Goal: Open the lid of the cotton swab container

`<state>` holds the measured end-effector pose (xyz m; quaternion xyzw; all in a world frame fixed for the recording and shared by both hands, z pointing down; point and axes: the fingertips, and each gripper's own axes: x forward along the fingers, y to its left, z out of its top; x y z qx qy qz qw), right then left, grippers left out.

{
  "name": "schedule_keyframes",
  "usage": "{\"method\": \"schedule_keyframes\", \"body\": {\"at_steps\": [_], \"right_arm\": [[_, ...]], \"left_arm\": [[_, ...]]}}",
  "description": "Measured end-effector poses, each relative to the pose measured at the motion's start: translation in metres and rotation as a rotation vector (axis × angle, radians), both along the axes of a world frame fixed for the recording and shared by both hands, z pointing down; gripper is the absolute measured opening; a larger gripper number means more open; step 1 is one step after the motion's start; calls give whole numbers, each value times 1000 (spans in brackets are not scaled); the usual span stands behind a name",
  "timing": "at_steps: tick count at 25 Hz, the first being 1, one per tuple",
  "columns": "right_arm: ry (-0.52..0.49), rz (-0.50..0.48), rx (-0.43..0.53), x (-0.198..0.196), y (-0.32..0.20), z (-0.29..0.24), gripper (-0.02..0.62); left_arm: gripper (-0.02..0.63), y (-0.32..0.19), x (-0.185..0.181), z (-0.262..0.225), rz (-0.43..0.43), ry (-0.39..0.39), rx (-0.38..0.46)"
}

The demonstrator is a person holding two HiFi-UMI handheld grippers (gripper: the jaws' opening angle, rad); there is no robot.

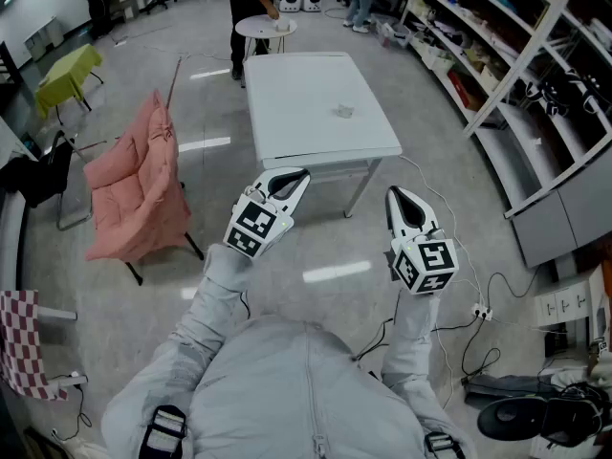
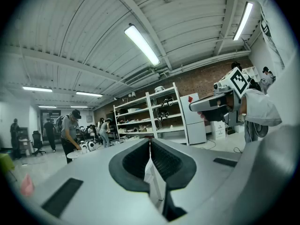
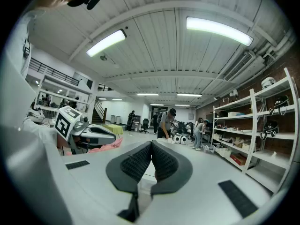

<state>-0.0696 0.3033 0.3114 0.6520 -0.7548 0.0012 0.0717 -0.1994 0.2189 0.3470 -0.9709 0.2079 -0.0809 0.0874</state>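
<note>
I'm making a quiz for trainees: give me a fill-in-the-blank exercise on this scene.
The left gripper and the right gripper both have their fingers ____.
The small object ahead lies on a white ____.
The chair on the floor at the left is ____.
Missing: shut; table; pink.

A workshop-like lab hall: tall white metal shelving racks [image 1: 478, 65] loaded with gear stand to the right of the right gripper [image 1: 398, 194], long fluorescent tube lights [image 2: 143, 43] hang under a ribbed white ceiling [image 3: 154, 36], and the grey polished concrete floor [image 1: 320, 232] ahead holds a white square folding table [image 1: 296, 103].
</note>
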Motion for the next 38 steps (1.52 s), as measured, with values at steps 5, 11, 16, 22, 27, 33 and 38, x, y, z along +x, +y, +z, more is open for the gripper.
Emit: {"method": "schedule_keyframes", "body": {"at_steps": [5,11,16,22,27,33,38], "right_arm": [[12,1,-9,1,-12,4,34],[30,5,0,10,-18,-2,34],[24,-18,11,16,-22,-5,34],[14,1,31,33,-20,-7,35],[-16,-20,72,52,-17,-11,35],[-64,-44,91,88,-12,-12,34],[-66,-92,68,110,-1,-5,34]], "left_arm": [[23,-10,2,7,-1,-10,-32],[21,-11,13,-1,22,-6,-14],[21,-11,23,-4,41,-20,26],[21,-7,36,-1,34,-45,57],[21,-7,52,-1,9,-40,61],[21,-1,85,-2,-11,-21,52],[21,11,105,-1,-64,-15,50]]}}
